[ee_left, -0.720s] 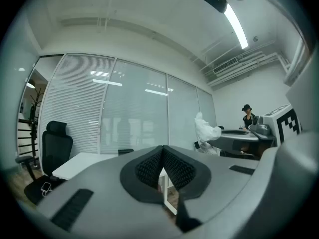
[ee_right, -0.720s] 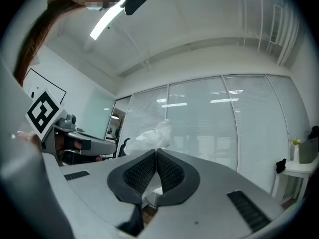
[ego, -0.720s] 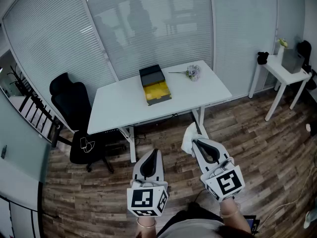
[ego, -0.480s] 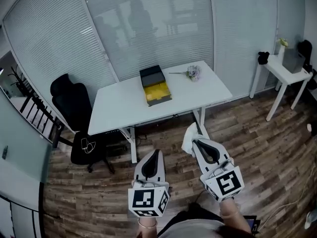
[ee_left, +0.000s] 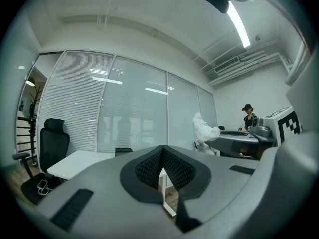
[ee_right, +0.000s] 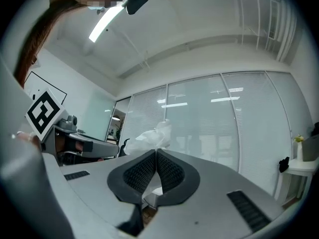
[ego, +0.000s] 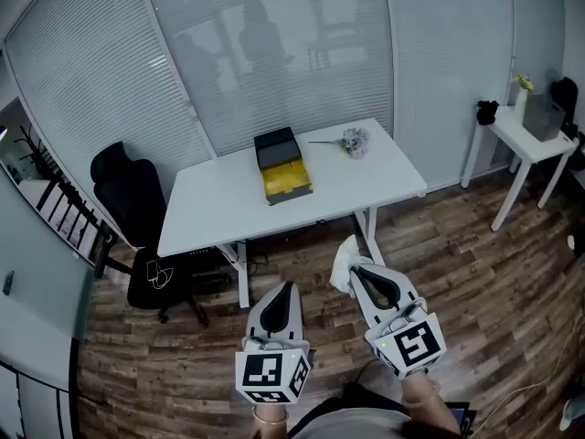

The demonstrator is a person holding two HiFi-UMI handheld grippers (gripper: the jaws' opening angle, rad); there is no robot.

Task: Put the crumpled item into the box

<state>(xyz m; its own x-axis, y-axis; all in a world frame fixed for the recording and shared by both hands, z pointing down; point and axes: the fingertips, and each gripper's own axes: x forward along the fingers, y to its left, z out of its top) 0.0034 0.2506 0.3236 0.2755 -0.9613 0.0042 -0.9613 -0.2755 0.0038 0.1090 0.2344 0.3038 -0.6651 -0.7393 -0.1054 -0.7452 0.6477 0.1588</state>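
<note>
A crumpled white item (ego: 343, 262) sticks out past the tips of my right gripper (ego: 352, 272), which is shut on it; the same white crumple (ee_right: 149, 136) shows above the jaws in the right gripper view. My left gripper (ego: 287, 286) hangs beside it, shut with nothing between its pads. Both are held over the wooden floor, well short of the white table (ego: 219, 213). On that table stands the box (ego: 282, 174), yellow inside with its dark lid (ego: 277, 144) laid back.
A small bunch of flowers (ego: 353, 140) lies on the table's far right. A black office chair (ego: 132, 208) stands at the table's left. A small white side table (ego: 528, 144) with dark objects is at the right wall. Glass partitions with blinds close the back.
The table and box have shifted slightly up and away in the head view. Both grippers sit a touch lower. The right gripper's hold on the crumpled item is unchanged.
</note>
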